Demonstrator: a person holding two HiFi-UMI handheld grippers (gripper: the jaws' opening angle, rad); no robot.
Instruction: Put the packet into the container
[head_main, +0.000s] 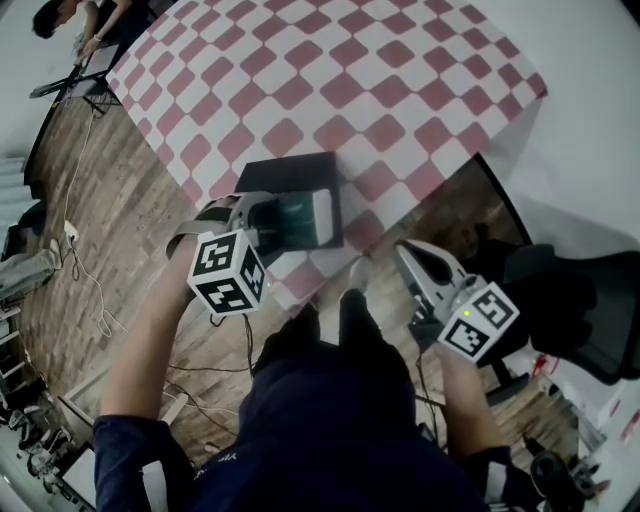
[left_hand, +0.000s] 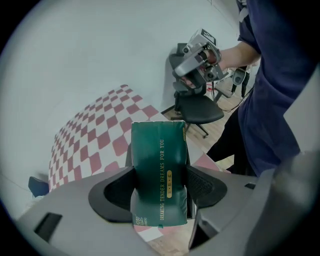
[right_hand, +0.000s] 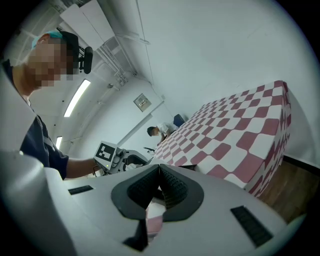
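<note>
**Green packet held over the black container**

The left gripper (left_hand: 160, 182) is clamping one green packet (left_hand: 159, 165) by its lower half. Its jaws are pressing on both sides, and the packet is standing up out of them. In the centre of the head view the packet is hovering over the one black container (head_main: 288, 172). That container is sitting at the near edge of the red-and-white checked table (head_main: 400, 90). Whether packet and container are touching cannot be told.

The right gripper (right_hand: 159, 186) is hanging at lower right, off the table, with its jaws pressed together on nothing. One black office chair (head_main: 590, 310) is standing at the right edge, beside that gripper. One other person (head_main: 60, 15) is leaning at the table's far end, upper left. Wooden floor (head_main: 100, 200) is showing along the left.
</note>
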